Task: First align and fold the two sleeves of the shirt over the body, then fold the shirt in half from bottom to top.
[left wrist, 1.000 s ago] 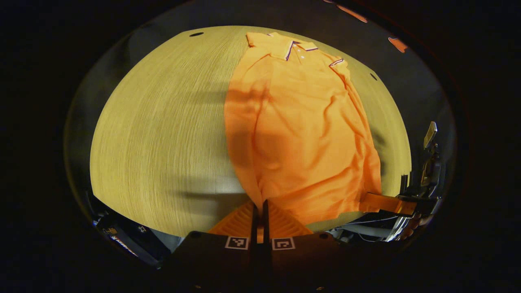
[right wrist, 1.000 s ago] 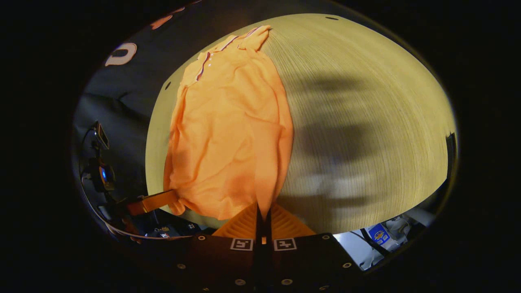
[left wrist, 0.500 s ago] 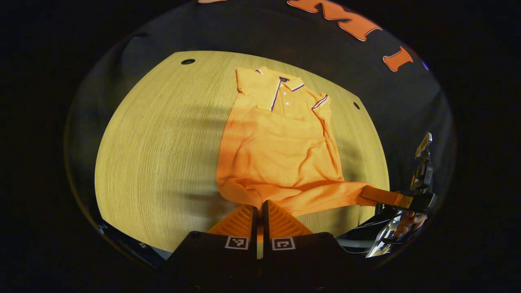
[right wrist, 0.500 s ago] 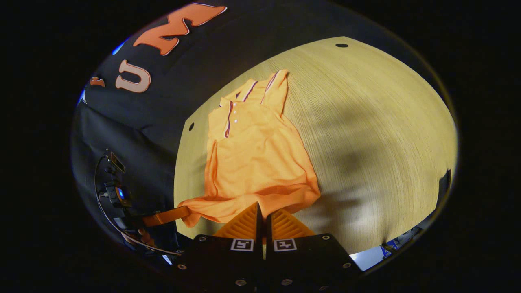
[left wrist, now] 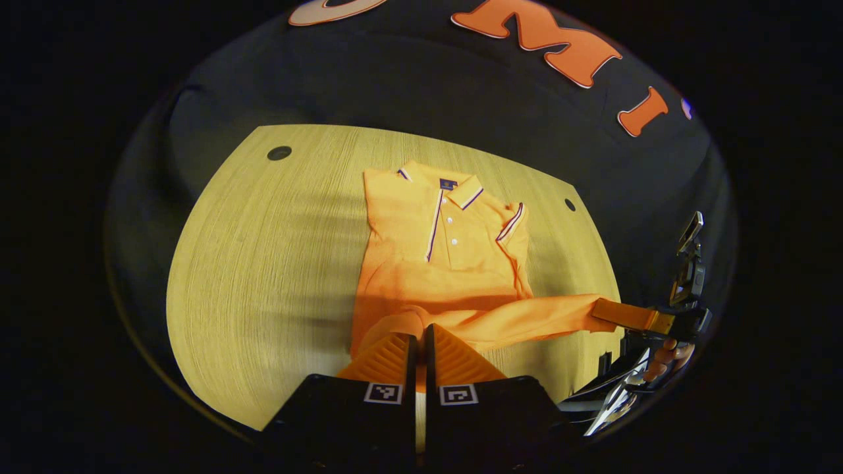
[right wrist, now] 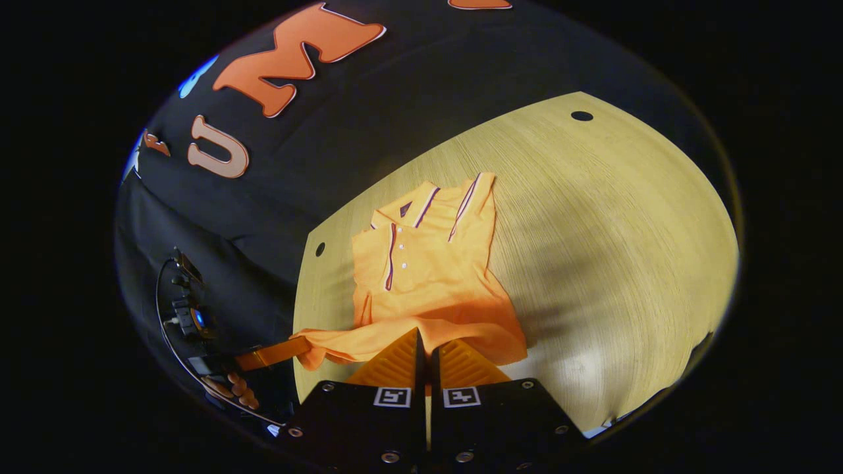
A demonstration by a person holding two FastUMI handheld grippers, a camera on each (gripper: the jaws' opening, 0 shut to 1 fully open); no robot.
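Note:
An orange polo shirt (left wrist: 448,263) lies on the wooden table (left wrist: 263,263), collar at the far end and both sleeves folded in over the body. Its bottom hem is raised off the table and stretched between the two grippers. My left gripper (left wrist: 417,337) is shut on the hem's left corner. My right gripper (left wrist: 600,311) pinches the other corner at the right. In the right gripper view, the shirt (right wrist: 428,276) runs away from my right gripper (right wrist: 426,337), shut on the hem. The left gripper (right wrist: 299,345) holds the far corner there.
The table top (right wrist: 625,230) stretches bare to the right of the shirt, with small round holes (left wrist: 279,153) (right wrist: 581,116) near its far corners. The black booth wall stands behind it. A hand (left wrist: 665,359) holds the right gripper.
Both grippers have lifted the hem and carried it forward toward the collar. The lower half of the shirt now rides over the body, and less flat cloth shows.

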